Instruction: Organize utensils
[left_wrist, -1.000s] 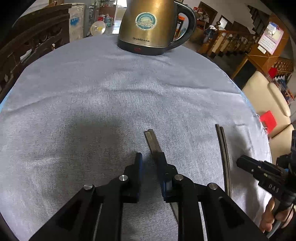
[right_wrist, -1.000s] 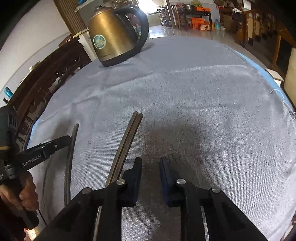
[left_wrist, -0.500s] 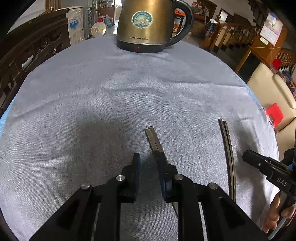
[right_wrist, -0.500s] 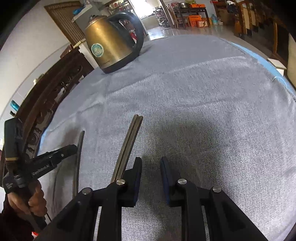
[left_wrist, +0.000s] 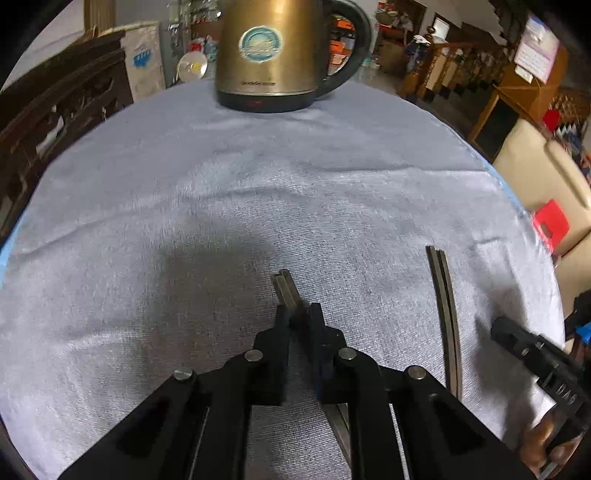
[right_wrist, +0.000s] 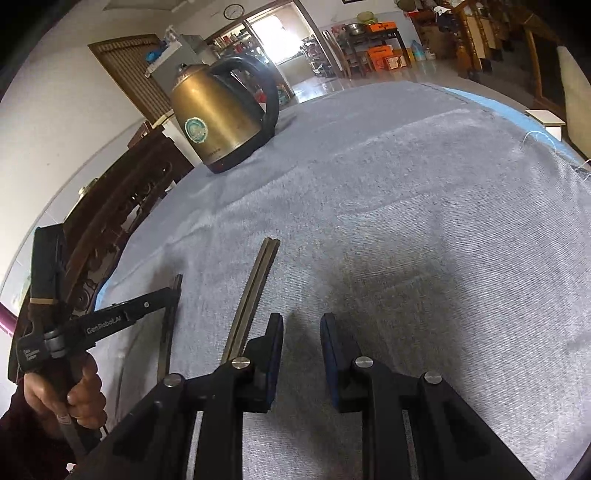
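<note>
2 pairs of dark chopsticks are lying on the grey cloth covering the round table, and 1 brass kettle is standing upright at the far edge. Going left to right in the left wrist view: the left half of the cloth is lying bare out to its curved edge, with a dark carved chair beyond it. The left gripper is closing its jaws on the left pair of chopsticks, whose ends are sticking out past the fingertips toward the kettle. A strip of open cloth is separating it from the right pair of chopsticks, which is lying flat, well apart, near the right edge. The right gripper is hanging just right of that pair, jaws parted a little, gripping nothing, with wide bare cloth running on to the right rim.
</note>
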